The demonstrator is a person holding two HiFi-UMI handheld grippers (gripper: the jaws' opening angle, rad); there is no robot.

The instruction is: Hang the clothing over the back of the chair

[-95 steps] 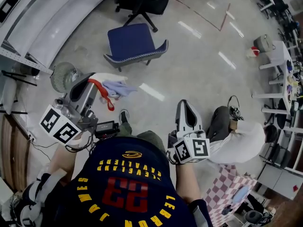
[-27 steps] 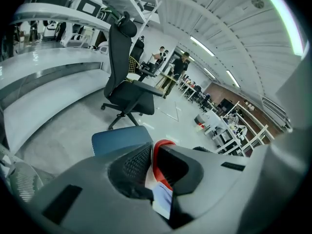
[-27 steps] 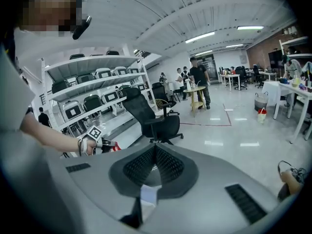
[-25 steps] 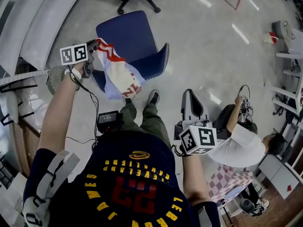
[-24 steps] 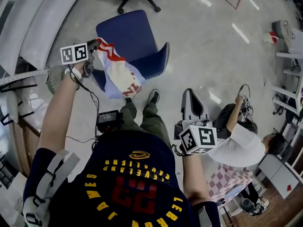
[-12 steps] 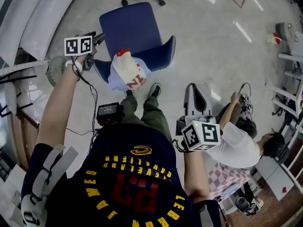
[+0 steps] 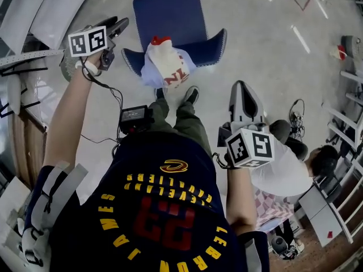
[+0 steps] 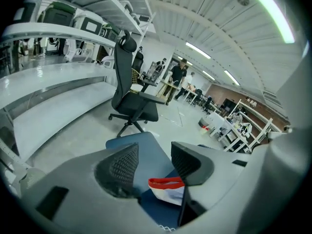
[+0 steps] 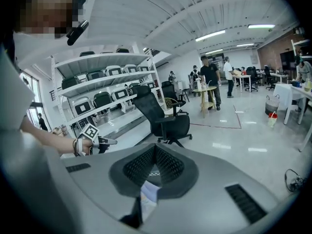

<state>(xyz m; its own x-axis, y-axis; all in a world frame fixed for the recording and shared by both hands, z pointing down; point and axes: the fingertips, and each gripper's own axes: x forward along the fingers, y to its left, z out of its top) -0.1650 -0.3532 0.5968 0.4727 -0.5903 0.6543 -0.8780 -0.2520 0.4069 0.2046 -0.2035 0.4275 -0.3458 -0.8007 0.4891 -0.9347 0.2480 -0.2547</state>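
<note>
**Q:** Starting nearest the camera, how many grippers are there, and how do the fingers stand?

**A:** Two. The right gripper (image 7: 243, 87) is at 1 o'clock from the wearer's chest. Its jaws are pressed together and carry nothing. The left gripper (image 7: 121, 23) is at 11 o'clock on an outstretched arm. Its jaws have just been opening and now stand wide apart, with bare pads and nothing between them. One small black box (image 7: 134, 116) hangs on a cable at the wearer's front.

**Q:** How many garments, and where?

**A:** One. The clothing (image 7: 168, 67) is white and pale blue with a red trim. It lies bunched over the top edge of the backrest (image 7: 212, 41) of the blue chair (image 7: 170, 15), at 12 o'clock. It is apart from both grippers, and the left gripper stands at its 10 o'clock. In the left gripper view the garment shows low down, past the gap between the jaws.

**Q:** And farther out?

**A:** The chairs on the near floor number two: the blue one and, beyond it at 12 o'clock, one black office chair (image 9: 163, 112). One seated person (image 7: 286, 171) is low at 3 o'clock. Farthest off, the right gripper view shows two standing people (image 9: 211, 77) at 1 o'clock.
</note>
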